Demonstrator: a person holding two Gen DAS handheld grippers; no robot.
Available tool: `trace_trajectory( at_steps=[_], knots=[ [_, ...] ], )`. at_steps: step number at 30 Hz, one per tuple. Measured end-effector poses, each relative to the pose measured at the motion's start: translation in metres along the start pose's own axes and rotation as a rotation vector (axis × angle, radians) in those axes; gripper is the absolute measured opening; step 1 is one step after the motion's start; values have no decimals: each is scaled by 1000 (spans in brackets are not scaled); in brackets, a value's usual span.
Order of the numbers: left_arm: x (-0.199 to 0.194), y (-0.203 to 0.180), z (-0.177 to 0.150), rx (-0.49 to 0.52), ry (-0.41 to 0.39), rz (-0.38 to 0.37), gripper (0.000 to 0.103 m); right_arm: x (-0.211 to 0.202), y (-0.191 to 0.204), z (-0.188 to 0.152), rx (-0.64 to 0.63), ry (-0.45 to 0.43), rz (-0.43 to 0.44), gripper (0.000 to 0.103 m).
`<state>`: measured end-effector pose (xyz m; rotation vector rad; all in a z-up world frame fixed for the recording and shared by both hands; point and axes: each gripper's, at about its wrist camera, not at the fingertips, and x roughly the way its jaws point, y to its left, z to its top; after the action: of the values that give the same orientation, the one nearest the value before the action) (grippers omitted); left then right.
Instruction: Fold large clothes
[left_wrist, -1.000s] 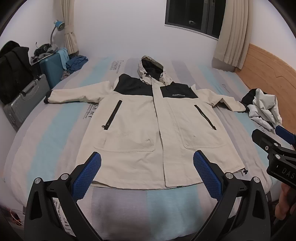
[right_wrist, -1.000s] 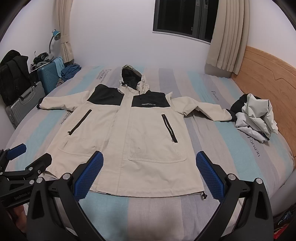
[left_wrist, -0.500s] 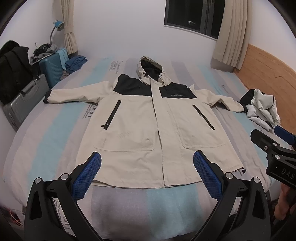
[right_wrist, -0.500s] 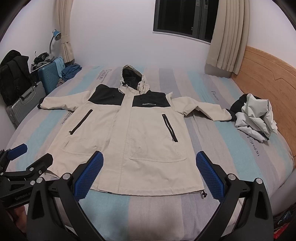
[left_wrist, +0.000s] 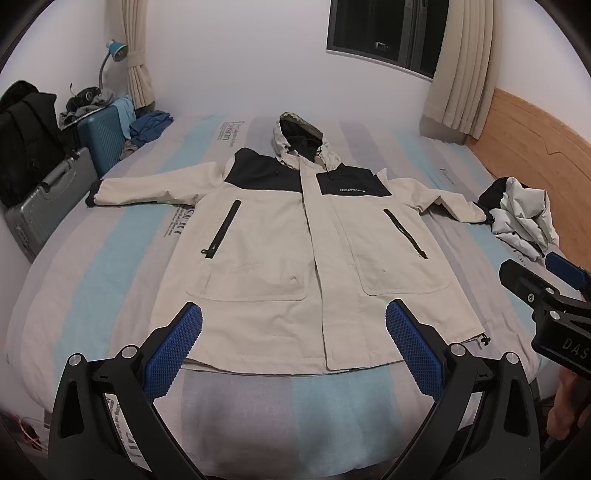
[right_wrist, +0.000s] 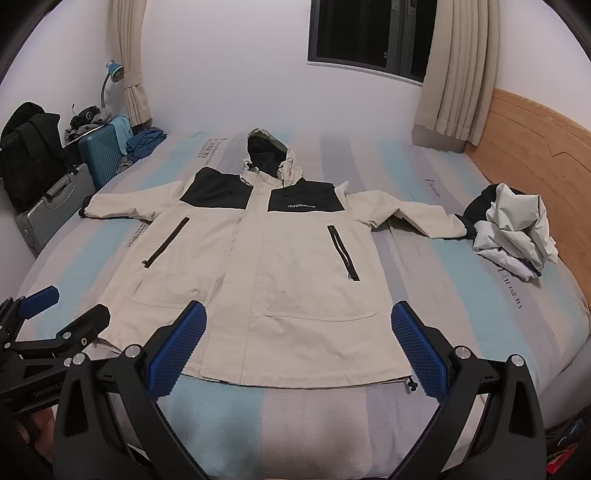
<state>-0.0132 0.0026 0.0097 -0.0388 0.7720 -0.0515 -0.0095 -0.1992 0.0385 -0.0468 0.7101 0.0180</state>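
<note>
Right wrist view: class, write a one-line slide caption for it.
Open right gripper above the hem of a cream-and-black hooded jacket spread flat on a striped bed.

Bare striped bed (left_wrist: 110, 258) flanks the spread hooded jacket (left_wrist: 295, 266); a crumpled garment (right_wrist: 513, 229) touches its cuff, suitcases (left_wrist: 48, 199) line the opposite edge.

Walls: plain white wall (right_wrist: 229, 92) behind the bed.
Window: dark-framed window (right_wrist: 369, 37), black outside, high on the far wall.
Curtains: beige pleated curtains (right_wrist: 454, 70), drawn aside at both sides of the window.
Bed: wide mattress with pale blue and grey striped sheet (right_wrist: 424, 266).
Headboard: light wooden headboard (right_wrist: 535, 136) along the bed's right edge.
Left edge: teal ribbed suitcase (right_wrist: 101, 149), silver hard case (right_wrist: 51, 210), black backpack (right_wrist: 27, 155).
Lamp: blue gooseneck desk lamp (right_wrist: 114, 72) in the far left corner.
</note>
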Motion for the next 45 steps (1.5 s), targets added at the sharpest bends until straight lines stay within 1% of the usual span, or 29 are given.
trace_trajectory(
  at_steps=[6, 11, 14, 17, 20, 24, 27, 30, 32, 33, 35, 37, 39, 41, 45],
  knots=[
    [-2, 0, 1, -3, 1, -13, 97, -1, -2, 2, 4, 6, 18, 96],
    [-6, 1, 2, 2, 3, -4, 97, -3, -3, 6, 17, 5, 39, 96],
    [-12, 5, 4, -11, -5, -16, 97, -6, -3, 8, 22, 1, 43, 96],
    [-13, 7, 8, -5, -6, -10, 97, -10, 0, 11, 15, -5, 33, 96],
    [-8, 9, 15, -3, -9, -14, 97, -6, 1, 16, 8, -9, 24, 96],
    [21, 9, 29, 23, -8, 1, 97, 22, -1, 27, 3, 8, 17, 96],
    [51, 13, 47, 23, -15, 13, 97, 65, -6, 44, 20, 38, 30, 96],
    [83, 19, 77, 5, -17, 11, 97, 104, -11, 65, 27, 60, 41, 96],
    [96, 21, 96, -4, -26, 32, 97, 125, -13, 81, 28, 95, 61, 96],
    [104, 22, 108, -16, -15, 33, 97, 137, -13, 93, 18, 125, 78, 96],
    [117, 23, 128, -39, 25, 33, 97, 152, -11, 111, -6, 162, 62, 96],
    [129, 20, 155, -43, 65, 44, 97, 163, -13, 129, -14, 195, 71, 96],
    [134, 17, 173, -31, 83, 53, 97, 172, -17, 148, -17, 226, 76, 96],
    [139, 13, 195, -19, 118, 67, 97, 182, -20, 170, -23, 258, 83, 96],
    [150, 13, 236, -43, 175, 54, 97, 202, -23, 215, -60, 296, 88, 96]
  ],
)
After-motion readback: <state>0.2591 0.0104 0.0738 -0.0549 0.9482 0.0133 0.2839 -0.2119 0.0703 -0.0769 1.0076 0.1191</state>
